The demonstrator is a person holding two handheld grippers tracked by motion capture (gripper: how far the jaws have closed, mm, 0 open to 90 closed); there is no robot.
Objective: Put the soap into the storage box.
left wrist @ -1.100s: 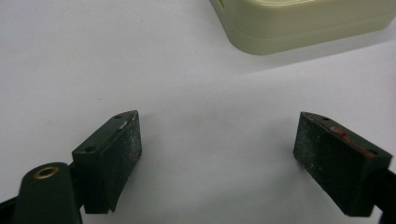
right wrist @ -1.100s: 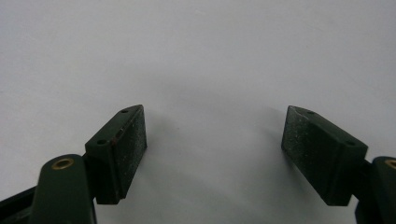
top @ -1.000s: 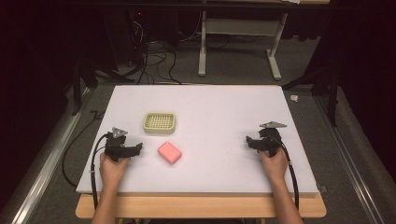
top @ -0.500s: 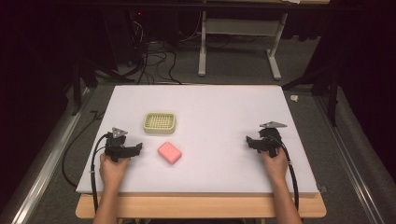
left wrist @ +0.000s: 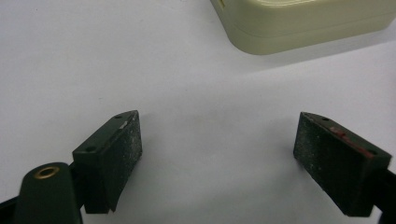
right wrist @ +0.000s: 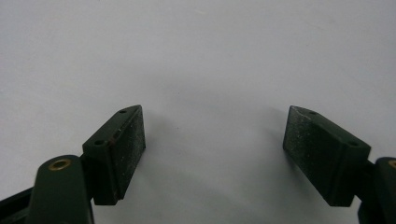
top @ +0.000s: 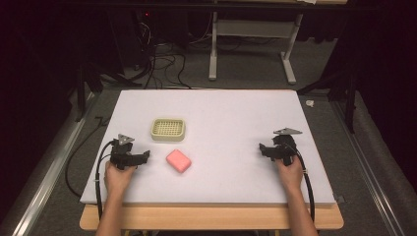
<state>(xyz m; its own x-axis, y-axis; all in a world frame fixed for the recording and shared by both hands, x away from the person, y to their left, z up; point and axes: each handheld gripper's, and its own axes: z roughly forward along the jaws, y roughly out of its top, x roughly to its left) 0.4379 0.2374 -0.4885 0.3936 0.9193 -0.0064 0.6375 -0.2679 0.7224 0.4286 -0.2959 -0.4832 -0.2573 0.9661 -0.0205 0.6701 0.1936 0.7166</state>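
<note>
Resting at the start with both pairs of jaws apart and empty, you hold the left gripper (top: 143,156) with the pink bar (top: 178,161), probably soap, at its three o'clock, the cream dish (top: 167,129) at the bar's eleven and the right gripper (top: 262,149) well apart, so next reach over and close on the bar.

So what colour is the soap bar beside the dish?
Pink soap bar, clearest in the high view.
</note>
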